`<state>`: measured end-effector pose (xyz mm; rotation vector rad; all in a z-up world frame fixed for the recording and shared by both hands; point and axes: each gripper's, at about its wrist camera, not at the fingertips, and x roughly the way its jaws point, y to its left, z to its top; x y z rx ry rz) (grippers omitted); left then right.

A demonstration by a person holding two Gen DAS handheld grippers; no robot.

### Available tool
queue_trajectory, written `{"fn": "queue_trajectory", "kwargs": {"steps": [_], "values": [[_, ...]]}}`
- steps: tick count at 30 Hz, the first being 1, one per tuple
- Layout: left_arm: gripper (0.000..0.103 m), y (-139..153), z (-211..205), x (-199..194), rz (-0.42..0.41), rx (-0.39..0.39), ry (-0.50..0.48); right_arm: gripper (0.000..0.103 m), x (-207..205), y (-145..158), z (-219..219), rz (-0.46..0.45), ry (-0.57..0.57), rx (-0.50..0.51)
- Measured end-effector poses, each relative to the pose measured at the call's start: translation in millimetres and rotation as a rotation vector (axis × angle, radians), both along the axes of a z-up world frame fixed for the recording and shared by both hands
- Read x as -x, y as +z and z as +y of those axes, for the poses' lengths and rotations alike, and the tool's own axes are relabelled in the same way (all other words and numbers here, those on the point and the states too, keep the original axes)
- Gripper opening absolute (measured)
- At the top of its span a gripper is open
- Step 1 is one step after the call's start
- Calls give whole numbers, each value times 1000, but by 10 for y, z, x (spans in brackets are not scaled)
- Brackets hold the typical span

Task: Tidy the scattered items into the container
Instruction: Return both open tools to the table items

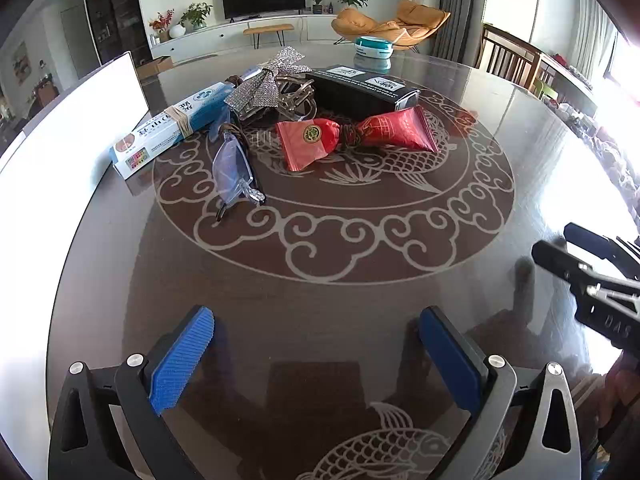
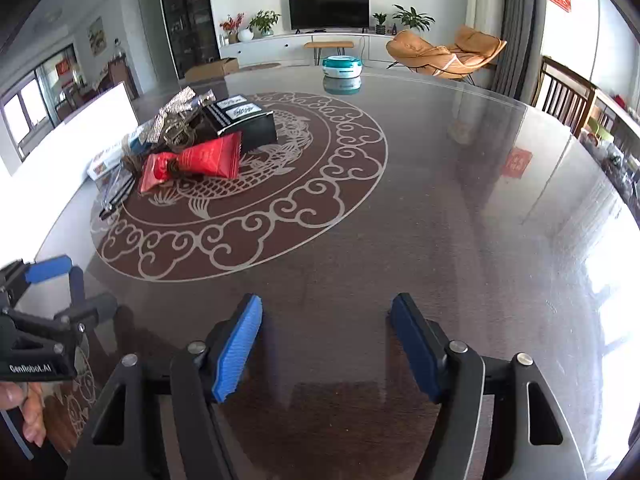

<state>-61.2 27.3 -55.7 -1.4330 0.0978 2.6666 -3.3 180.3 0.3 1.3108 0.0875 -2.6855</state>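
A heap of items lies on the round table: two red snack packets (image 1: 352, 136) (image 2: 192, 162), a black box (image 1: 360, 90) (image 2: 244, 120), a blue-and-white long box (image 1: 168, 132), clear glasses (image 1: 230, 168), a silver sparkly bow (image 1: 260, 80) (image 2: 174, 112) and a clear hair claw (image 1: 292, 98). A large white container (image 1: 60, 152) (image 2: 92, 128) stands left of the heap. My left gripper (image 1: 316, 356) is open and empty, well short of the heap. My right gripper (image 2: 326, 344) is open and empty over bare table. Each gripper shows at the edge of the other's view.
A teal-and-white round tub (image 1: 374, 46) (image 2: 343, 65) sits at the table's far edge. The dark glass table (image 2: 440, 200) has a carp pattern. Wooden chairs (image 2: 564, 92) stand at the right. A TV, plants and an orange lounge chair are behind.
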Motion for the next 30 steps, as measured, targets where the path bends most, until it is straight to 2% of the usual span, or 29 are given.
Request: {"fn": "queue_trajectory", "kwargs": {"steps": [4, 22, 30], "values": [[103, 17, 0, 25, 6, -3, -18, 78, -1, -25, -37, -6, 15, -11], [103, 12, -1, 64, 14, -4, -33, 79, -6, -31, -40, -6, 16, -17], [103, 15, -1, 382, 19, -7, -68, 79, -7, -28, -40, -6, 16, -18]]}}
